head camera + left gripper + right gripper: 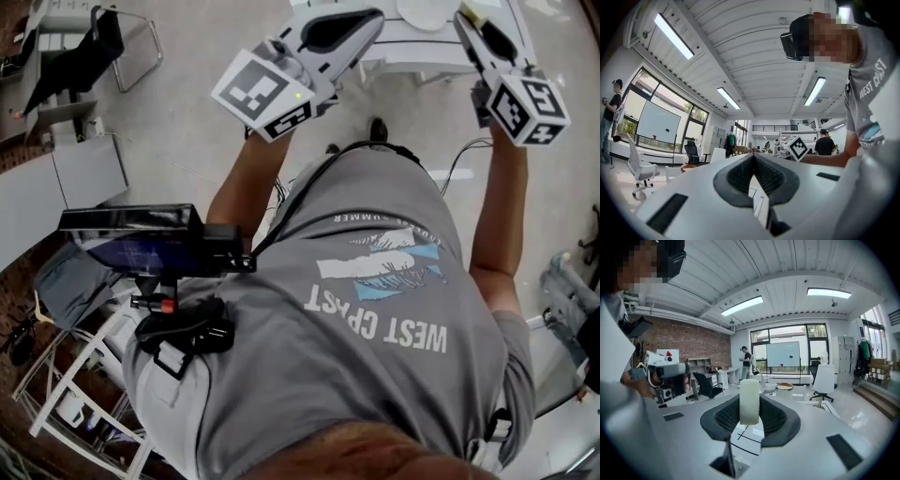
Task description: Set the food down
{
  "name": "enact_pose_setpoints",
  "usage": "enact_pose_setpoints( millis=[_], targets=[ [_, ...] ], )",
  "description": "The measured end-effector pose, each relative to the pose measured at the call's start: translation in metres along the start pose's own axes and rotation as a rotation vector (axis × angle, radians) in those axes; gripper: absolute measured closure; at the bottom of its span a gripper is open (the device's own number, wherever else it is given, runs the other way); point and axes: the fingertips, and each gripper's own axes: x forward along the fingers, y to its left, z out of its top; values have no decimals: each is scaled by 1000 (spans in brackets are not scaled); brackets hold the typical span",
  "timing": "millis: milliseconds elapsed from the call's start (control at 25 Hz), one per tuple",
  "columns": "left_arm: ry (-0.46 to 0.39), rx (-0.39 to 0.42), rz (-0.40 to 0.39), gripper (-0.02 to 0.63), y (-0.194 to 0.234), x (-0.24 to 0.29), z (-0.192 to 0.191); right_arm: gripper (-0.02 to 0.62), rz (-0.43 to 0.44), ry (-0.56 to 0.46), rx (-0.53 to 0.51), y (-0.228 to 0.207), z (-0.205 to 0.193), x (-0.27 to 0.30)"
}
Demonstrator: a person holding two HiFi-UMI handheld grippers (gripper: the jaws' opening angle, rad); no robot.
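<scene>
Jaws of right gripper [750,417] clenched on pale food [749,397], upright between them; left gripper [753,168] jaws pressed together, nothing inside. Best lowered slowly onto white surface [412,45], released only once resting. Both forearms raised, grippers held out ahead of torso, apart.

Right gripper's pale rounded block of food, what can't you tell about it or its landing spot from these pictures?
- Kind of food: the pale rounded block in the right gripper shows one featureless face in the right gripper view and is tiny in the head view.
- White table: cut off by the head view's top edge, partly behind the left gripper.
- White round plate: cropped by the same edge.
</scene>
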Motion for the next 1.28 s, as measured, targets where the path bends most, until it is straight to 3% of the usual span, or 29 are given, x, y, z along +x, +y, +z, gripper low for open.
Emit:
enact_pose_setpoints(
  millis=[560,1280],
  targets=[
    [27,-10,94,598,10,-3,2,492,2,237,-56,-80,-73,105],
    [69,14,183,598,27,-28,-11,492,-31,463,-279,-134,-165,190]
  ],
)
